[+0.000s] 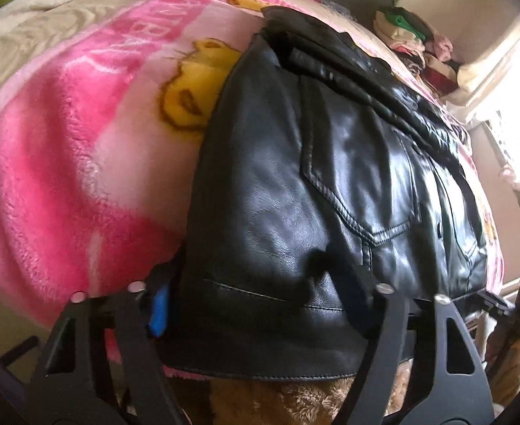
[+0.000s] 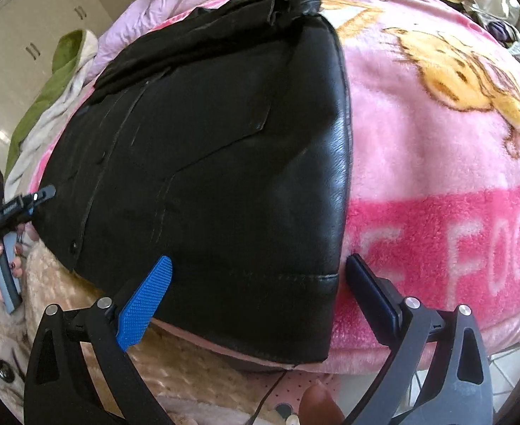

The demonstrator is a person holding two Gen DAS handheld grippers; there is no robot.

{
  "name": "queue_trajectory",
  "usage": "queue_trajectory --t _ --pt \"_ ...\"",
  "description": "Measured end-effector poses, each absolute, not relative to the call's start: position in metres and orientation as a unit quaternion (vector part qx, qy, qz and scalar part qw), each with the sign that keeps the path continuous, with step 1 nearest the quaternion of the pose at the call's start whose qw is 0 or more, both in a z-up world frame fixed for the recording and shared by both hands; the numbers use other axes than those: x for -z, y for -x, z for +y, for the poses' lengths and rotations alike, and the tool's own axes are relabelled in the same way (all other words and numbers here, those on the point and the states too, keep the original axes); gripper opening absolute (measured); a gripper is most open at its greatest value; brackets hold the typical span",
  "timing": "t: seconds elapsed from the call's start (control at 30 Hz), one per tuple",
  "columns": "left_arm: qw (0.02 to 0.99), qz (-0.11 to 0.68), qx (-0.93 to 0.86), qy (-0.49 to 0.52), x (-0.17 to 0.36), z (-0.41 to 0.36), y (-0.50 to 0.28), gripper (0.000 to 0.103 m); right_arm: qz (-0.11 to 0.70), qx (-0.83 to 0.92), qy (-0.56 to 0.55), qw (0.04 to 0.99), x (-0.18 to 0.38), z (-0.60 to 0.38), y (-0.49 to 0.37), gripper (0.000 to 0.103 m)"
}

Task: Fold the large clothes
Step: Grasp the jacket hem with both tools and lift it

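Note:
A black leather jacket (image 1: 331,163) lies on a pink fleece blanket (image 1: 65,163) on the bed, its sides folded in so it forms a long narrow shape. My left gripper (image 1: 260,283) is open, its fingers straddling the jacket's near hem corner; the right finger is partly hidden by leather. In the right wrist view the jacket (image 2: 207,141) fills the middle. My right gripper (image 2: 256,272) is open, its fingers either side of the other hem corner. The left gripper (image 2: 29,202) also shows at the jacket's far left edge.
The blanket (image 2: 437,163) has yellow cartoon prints and white letters. A light pink quilt (image 2: 175,3) and green cloth (image 2: 54,78) lie at the bed's far side. A pile of clothes (image 1: 412,39) sits near a bright window. A tan furry cover (image 2: 175,357) hangs over the bed's front edge.

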State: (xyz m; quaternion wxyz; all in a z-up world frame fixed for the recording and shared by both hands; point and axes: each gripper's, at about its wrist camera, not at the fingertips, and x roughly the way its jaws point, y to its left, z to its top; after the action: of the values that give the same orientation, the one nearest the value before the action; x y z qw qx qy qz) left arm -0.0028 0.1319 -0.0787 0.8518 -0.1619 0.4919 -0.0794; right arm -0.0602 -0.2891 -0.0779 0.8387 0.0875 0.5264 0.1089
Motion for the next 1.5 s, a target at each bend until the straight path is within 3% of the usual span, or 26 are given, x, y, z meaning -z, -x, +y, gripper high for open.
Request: queue_trajectory --t 0.07,0.13,0.23,0.33,0.73,1.17,1.5 --pt "0.852 0.487 0.076 0.178 0.077 0.138 0.003 0.047 0.525 -0.113 -0.072 0.841 0.076 -0.287 0.062 0.081" --pt "0.851 0.48 0.08 0.195 0.075 0.144 0.005 0.033 0.52 -0.119 -0.069 0.843 0.073 -0.287 0.065 0.063" --pt "0.852 0.473 0.088 0.205 0.069 0.145 0.007 0.019 0.498 -0.144 -0.083 0.851 0.06 -0.289 0.07 0.034" --pt "0.858 0.464 0.096 0.2 0.057 0.141 0.006 0.011 0.46 -0.168 -0.099 0.866 0.04 -0.289 0.073 0.023" --pt "0.882 0.404 0.139 0.199 -0.004 0.135 0.02 0.005 0.367 -0.217 -0.211 0.88 -0.002 -0.331 0.085 0.016" --pt "0.889 0.375 0.167 0.201 -0.033 0.13 0.062 0.005 0.334 -0.239 -0.192 0.891 -0.041 -0.346 0.135 0.016" --pt "0.901 0.351 0.156 0.201 -0.068 0.125 0.018 0.007 0.271 -0.244 -0.296 0.883 -0.062 -0.368 0.097 0.016"
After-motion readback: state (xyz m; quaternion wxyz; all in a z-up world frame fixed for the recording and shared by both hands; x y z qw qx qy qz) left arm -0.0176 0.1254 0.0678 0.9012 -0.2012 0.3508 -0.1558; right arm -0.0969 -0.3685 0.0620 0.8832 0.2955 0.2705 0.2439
